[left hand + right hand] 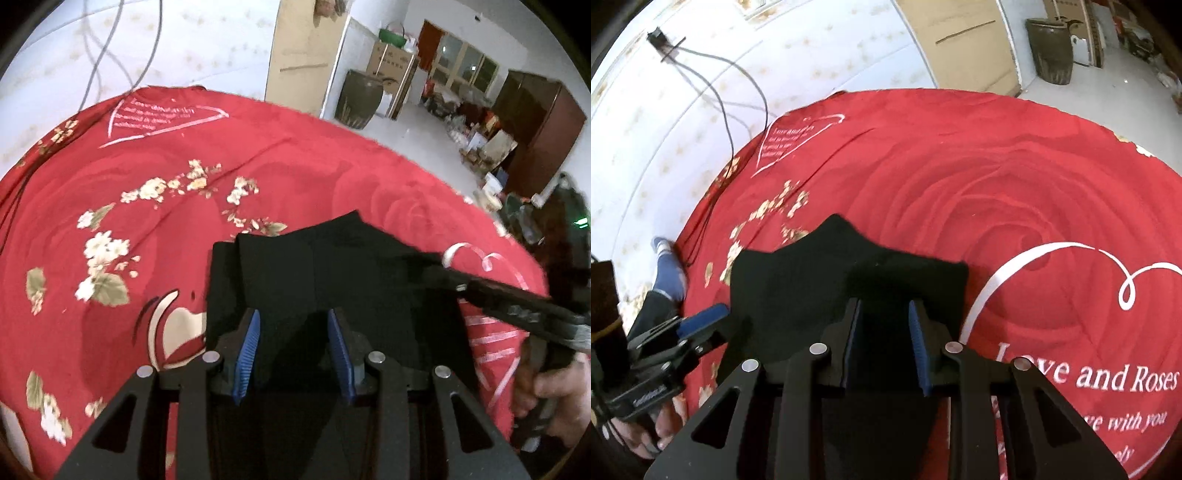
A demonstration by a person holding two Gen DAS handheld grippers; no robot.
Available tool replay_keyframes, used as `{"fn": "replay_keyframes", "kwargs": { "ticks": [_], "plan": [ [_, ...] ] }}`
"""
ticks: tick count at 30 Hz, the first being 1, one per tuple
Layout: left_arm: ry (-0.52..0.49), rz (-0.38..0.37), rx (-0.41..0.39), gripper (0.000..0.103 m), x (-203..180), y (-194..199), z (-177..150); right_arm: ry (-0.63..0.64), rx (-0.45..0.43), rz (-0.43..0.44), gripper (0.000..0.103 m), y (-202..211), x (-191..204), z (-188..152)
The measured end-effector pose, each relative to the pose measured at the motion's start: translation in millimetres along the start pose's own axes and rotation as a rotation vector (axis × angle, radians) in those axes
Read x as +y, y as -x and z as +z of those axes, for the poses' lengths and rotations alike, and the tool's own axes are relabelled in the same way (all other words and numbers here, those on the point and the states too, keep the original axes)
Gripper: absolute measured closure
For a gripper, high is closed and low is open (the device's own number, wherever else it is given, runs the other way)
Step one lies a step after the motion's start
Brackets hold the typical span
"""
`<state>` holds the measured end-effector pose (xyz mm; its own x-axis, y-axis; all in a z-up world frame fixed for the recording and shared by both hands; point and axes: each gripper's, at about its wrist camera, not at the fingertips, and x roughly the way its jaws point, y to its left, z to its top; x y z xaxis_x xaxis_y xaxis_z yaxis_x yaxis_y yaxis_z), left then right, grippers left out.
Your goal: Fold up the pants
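The black pants [849, 295] lie folded on the red bedspread [1015, 192], near its front edge, and both tools are over them. The right gripper [884, 345] is above the near part of the pants. Its jaws are closing and dark cloth is between the blue pads, but the cloth is so dark that I cannot tell if the pads already press it. The left gripper [293, 350] stands half open, also with black cloth between its pads [249, 347], and I cannot tell if it holds anything.

I think the main risk is an uneven grip. If one gripper takes only the top layer, the layers below may slide and the fold may open or become crooked. If the jaws also catch the bedspread, it would be pulled up together with the pants. The two grippers are near each other, so they could bump.

On the bedspread I can read "Love and Roses" [1089, 373] in white letters, and below it "with you". A heart outline [798, 142] holds small text, too blurred to read.
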<state>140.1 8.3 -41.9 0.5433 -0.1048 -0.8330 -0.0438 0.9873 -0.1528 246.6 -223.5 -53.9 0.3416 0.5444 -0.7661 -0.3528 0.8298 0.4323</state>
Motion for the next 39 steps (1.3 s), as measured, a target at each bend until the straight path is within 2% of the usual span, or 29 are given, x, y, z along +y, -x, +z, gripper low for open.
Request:
{"fn": "replay_keyframes", "kwargs": {
  "ticks": [3, 6, 11, 17, 20, 22, 26, 33, 39],
  "plan": [
    [-0.001, 0.016, -0.012, 0.055, 3, -5, -2, -0.01, -0.01, 0.008, 0.078, -1, -3, 0],
    [0.028, 0.002, 0.003, 0.055, 10, -1, -6, -0.005, -0.017, 0.005, 0.077, 1, -3, -1],
    [-0.006, 0.013, -0.016, 0.055, 3, 35, -28, -0.038, -0.008, -0.086, 0.077, 29, 6, -15],
    [-0.06, -0.014, -0.019, 0.055, -18, 70, -71, -0.052, 0.075, -0.059, 0.077, 58, 41, -67],
    [-0.079, -0.009, 0.021, 0.055, -24, 66, -82, -0.044, 0.145, -0.054, 0.077, 57, 55, -96],
    [-0.094, 0.024, 0.038, 0.055, -24, 59, -86, -0.022, 0.169, -0.093, 0.077, 54, 59, -108],
    [-0.083, 0.016, 0.038, 0.055, -23, 59, -88, -0.023, 0.183, -0.129, 0.081, 52, 56, -107],
    [-0.058, 0.011, 0.028, 0.055, -23, 60, -91, -0.013, 0.167, -0.131, 0.081, 52, 56, -109],
    [-0.056, 0.022, 0.018, 0.055, -25, 79, -96, -0.129, 0.147, -0.081, 0.079, 66, 45, -113]
  ]
}}
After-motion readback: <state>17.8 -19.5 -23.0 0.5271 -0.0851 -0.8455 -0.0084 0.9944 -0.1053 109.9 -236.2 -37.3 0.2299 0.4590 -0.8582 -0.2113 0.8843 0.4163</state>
